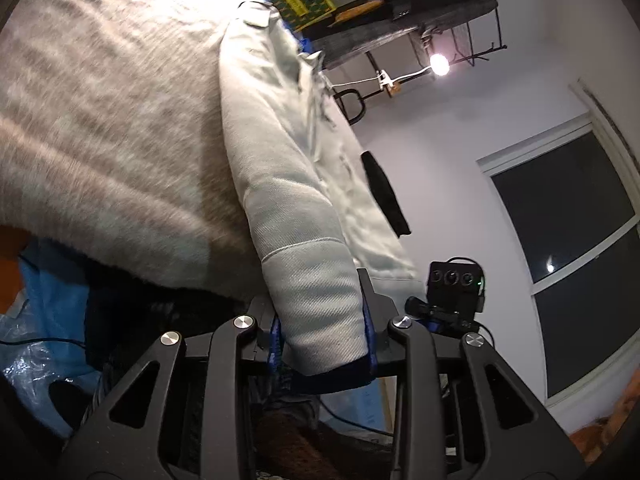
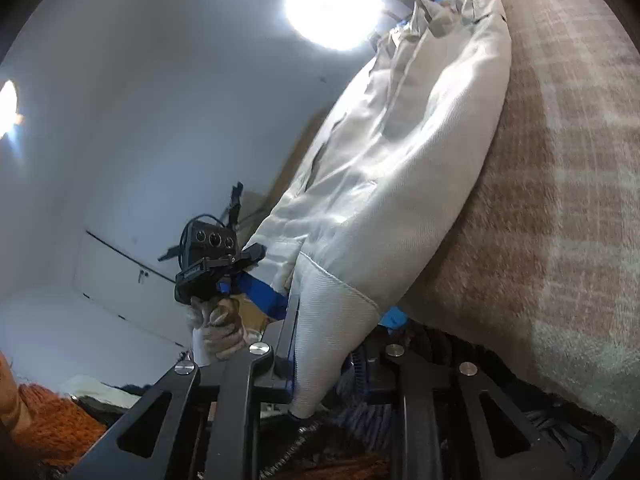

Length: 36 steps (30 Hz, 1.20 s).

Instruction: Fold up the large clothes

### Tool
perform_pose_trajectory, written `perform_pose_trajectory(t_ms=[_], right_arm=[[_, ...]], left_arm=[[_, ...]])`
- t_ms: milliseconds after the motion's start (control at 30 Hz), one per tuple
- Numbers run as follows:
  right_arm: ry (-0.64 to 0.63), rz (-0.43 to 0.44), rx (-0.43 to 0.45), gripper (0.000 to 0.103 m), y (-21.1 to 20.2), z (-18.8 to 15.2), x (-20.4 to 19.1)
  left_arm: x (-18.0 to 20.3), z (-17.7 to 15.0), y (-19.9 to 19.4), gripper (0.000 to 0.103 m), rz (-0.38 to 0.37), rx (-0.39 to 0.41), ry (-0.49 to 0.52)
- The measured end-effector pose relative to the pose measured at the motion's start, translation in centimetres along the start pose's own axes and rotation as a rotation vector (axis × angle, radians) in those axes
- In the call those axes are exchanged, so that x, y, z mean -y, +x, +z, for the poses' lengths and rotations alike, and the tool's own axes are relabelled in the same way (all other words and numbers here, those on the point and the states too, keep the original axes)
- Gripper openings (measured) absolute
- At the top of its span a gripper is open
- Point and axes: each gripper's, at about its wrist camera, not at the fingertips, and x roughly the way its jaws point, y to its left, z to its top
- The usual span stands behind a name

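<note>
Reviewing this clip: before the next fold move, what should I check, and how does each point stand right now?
1. Left gripper closed on the pale trousers hem: ok.
2. Right gripper closed on the other hem: ok.
3. Full hem width caught between the fingers: cannot tell.
4. Trousers lying along the grey blanket: ok.
5. Waistband end flat: cannot tell.
6. Legs free of wrinkles: not ok, creases show.

So the right tongs (image 2: 326, 344) are clamped on the hem of pale grey trousers (image 2: 384, 168), which stretch toward 1 o'clock over a fuzzy beige plaid blanket (image 2: 560, 200). Other tongs (image 2: 276, 300) pinch the hem at 9 o'clock, gloved hand (image 2: 218, 330) underneath. Bright lamp (image 2: 332, 4) at 12.
</note>
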Motion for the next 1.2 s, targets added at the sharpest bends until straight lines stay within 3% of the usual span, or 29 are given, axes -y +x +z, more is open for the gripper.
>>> perform_pose_trajectory(t_ms=[167, 500, 600, 900, 1200], right_arm=[[0.019, 0.041, 0.050, 0.021, -1.0, 1.4, -0.5], [-0.027, 0.012, 0.177, 0.021, -2.9, 6.9, -3.0], [-0.019, -0.009, 0.208, 0.020, -3.0, 9.4, -2.6], [0.013, -0.162, 0.233, 0.019, -1.8, 16.7, -0.7], [0.172, -0.280, 0.200, 0.019, 1.4, 21.7, 5.9]], left_arm=[[1.7, 2.1, -0.2, 0.029, -0.013, 0.005, -0.007], [6.3, 8.1, 0.9, 0.029, 0.003, 0.063, 0.078], [6.5, 10.4, 1.8, 0.028, -0.002, 0.086, 0.060], [3.8, 17.8, 6.4, 0.028, 0.034, 0.107, -0.026], [-1.7, 22.1, 11.8, 0.028, 0.133, 0.087, -0.117]])
